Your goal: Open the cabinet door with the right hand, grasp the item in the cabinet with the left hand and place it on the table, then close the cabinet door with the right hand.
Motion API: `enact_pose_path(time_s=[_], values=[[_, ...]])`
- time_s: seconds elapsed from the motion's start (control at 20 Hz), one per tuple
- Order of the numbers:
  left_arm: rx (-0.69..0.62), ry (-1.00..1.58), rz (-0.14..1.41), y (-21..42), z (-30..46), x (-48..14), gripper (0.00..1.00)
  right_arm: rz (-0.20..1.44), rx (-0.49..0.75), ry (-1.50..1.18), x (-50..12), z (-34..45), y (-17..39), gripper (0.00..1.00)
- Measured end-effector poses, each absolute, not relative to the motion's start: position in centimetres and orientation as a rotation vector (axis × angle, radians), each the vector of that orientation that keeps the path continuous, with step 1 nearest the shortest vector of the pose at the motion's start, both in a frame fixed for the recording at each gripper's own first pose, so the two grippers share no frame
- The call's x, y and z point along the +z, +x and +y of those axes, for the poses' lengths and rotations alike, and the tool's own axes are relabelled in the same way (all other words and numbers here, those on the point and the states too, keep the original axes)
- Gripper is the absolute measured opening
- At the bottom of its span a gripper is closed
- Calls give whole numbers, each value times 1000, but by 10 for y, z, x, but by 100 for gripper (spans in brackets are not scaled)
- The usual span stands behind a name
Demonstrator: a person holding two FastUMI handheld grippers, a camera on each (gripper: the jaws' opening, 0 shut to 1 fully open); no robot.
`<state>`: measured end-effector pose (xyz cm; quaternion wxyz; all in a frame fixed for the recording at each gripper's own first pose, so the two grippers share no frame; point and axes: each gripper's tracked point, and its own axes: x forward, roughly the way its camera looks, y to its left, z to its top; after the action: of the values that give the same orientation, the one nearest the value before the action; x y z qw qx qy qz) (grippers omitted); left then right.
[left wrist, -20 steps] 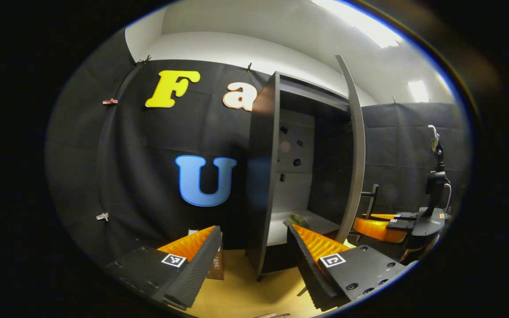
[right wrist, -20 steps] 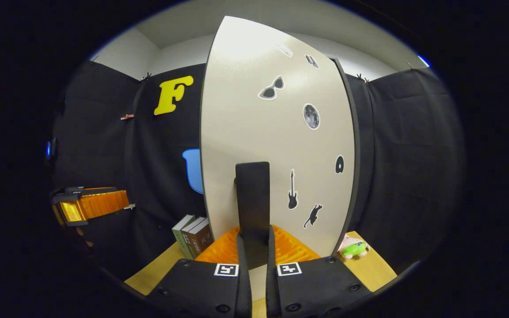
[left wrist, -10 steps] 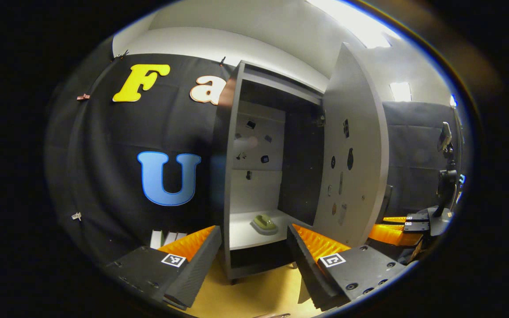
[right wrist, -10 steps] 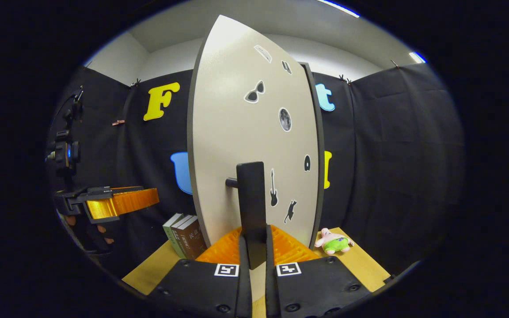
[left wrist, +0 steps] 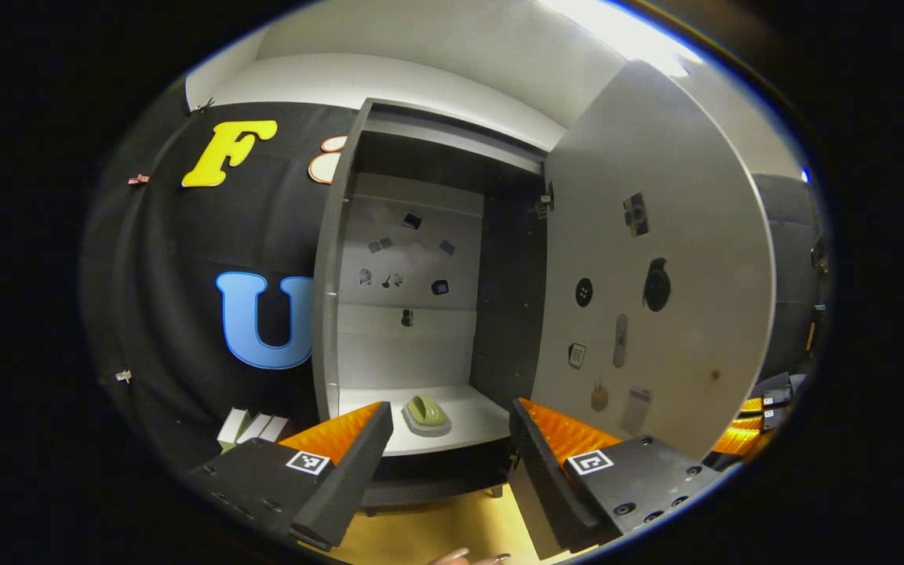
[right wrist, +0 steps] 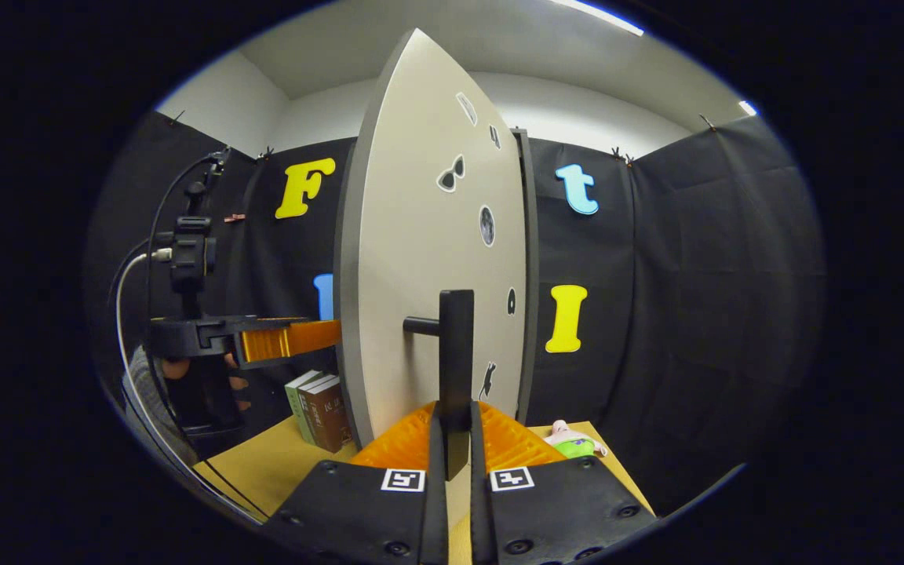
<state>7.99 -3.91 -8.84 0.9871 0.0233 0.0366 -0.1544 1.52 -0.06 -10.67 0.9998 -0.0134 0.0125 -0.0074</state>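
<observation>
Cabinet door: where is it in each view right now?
Left gripper view: cabinet door, inner face, right of centre, open.
Right gripper view: cabinet door, outer face, centre, handle clamped by the right gripper.
Shared landmark: the books, lower left in both.

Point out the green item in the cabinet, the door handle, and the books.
green item [left wrist: 425, 411], left gripper view, on its rounded top.
door handle [right wrist: 456, 353], right gripper view, on its upright bar.
books [right wrist: 318, 410], right gripper view, on the spines.
</observation>
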Motion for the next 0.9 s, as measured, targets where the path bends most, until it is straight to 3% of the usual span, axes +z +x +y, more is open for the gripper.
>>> enact_pose_path(time_s=[0.4, 0.7, 0.9], values=[[-201, 115, 54, 105, -86, -89, 94, 24, 38, -38, -103, -55, 9, 15], [-169, 120, 66, 119, -106, -92, 91, 18, -15, -38, -99, -96, 2, 14], [-155, 137, 72, 127, -112, -93, 91, 20, 54, 51, -94, -99, 0, 11]])
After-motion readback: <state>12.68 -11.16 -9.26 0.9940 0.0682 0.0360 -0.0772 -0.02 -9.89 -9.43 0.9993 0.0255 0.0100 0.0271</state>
